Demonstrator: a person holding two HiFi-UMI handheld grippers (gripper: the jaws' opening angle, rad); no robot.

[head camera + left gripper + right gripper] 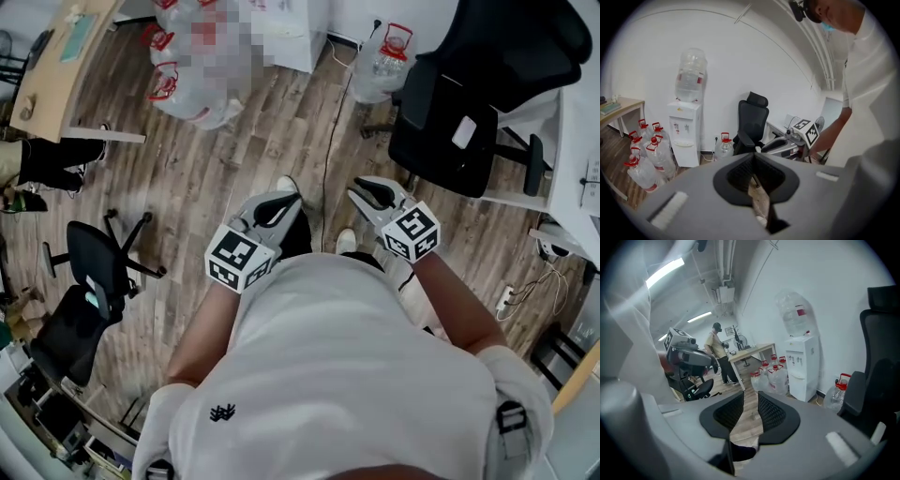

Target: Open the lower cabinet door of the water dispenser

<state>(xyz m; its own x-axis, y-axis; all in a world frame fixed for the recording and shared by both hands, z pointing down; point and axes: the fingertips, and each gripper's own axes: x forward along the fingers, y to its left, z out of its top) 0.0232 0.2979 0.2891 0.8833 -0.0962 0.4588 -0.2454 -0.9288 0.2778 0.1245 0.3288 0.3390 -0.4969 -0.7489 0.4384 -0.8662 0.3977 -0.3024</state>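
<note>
White upright water dispenser (684,133), lower cabinet door (687,154) shut, stands left of the black high-backed office chair (752,123). We hold our left tool (753,157) closed on nothing and our right tool (751,398) open, empty.

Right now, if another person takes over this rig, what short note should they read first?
Left gripper: shut, nothing in it.
Right gripper: open, nothing between the jaws.
Water dispenser: stands against the wall with water bottles beside it. Neither gripper is near it.
Done: nothing yet; its lower door looks closed.
Left: walk up, grip the lower door, pull it open.
</note>
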